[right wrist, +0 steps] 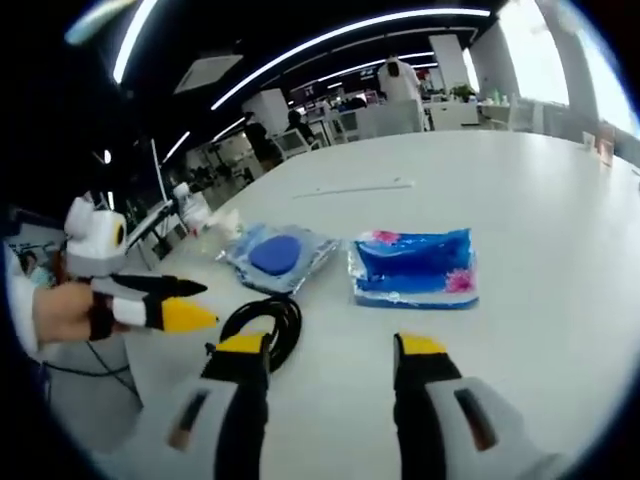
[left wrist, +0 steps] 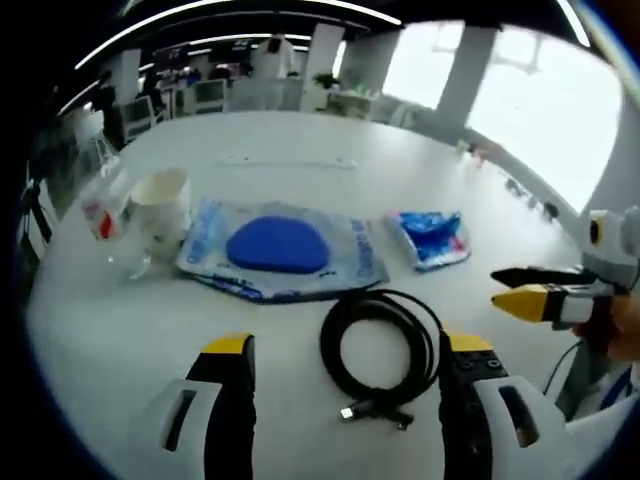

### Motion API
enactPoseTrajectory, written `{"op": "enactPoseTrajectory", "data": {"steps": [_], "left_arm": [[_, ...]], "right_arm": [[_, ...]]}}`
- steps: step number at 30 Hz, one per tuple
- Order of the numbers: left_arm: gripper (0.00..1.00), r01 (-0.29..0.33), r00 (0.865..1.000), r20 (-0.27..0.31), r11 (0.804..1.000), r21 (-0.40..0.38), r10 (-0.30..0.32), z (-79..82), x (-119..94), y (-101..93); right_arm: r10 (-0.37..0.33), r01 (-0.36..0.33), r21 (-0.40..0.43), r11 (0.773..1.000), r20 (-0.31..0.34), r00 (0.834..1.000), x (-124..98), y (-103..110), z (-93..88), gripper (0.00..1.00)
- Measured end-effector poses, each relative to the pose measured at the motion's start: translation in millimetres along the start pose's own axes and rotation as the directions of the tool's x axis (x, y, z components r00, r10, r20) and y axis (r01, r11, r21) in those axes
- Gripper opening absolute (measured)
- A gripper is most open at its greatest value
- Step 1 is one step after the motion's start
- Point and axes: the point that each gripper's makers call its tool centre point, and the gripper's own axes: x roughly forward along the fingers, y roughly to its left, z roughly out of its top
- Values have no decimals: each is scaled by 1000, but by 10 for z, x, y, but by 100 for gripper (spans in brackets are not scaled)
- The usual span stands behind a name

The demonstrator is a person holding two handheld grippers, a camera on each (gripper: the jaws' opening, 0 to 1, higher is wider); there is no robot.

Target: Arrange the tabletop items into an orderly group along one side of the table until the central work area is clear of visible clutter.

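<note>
My left gripper [left wrist: 348,348] is open above a coiled black cable [left wrist: 380,345], whose coil lies on the white table [left wrist: 120,340] between the jaws, close to the right one. Beyond it lies a clear bag with a blue pad [left wrist: 278,245], and right of that a blue tissue pack [left wrist: 428,238]. A paper cup [left wrist: 160,205] and a plastic bottle [left wrist: 105,195] stand at the left. My right gripper [right wrist: 330,350] is open over bare table, with the tissue pack [right wrist: 412,265] just ahead and the bagged blue pad [right wrist: 280,255] and cable [right wrist: 265,325] to its left.
A thin white strip [left wrist: 290,160] lies farther back on the table. The right gripper [left wrist: 535,288] enters the left gripper view from the right, held by a hand. The left gripper [right wrist: 185,305] shows at the left of the right gripper view. Office chairs and desks stand beyond the table.
</note>
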Motion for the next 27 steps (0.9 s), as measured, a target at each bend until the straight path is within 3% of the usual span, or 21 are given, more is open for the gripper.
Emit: {"op": "enactPoseTrajectory", "data": {"steps": [5,9,17,27], "left_arm": [[68,-8,1000,-21,1000,-22,7,-105,8,33],[59,-16,998,-62,1000,-9,16,-213,18,72],[55,-5,997,-72,999,-45,2,-268,60,66],[38,11,995,-98,996,-84,-19,-327,146,31]], "right_arm": [[44,-44,-9,999,-27,999,113,206,-81,46],[80,-81,-4,997,-48,996,196,303,-129,44],[91,-90,15,996,-73,993,305,324,-175,42],[115,-109,63,992,-103,988,435,333,-222,33]]}}
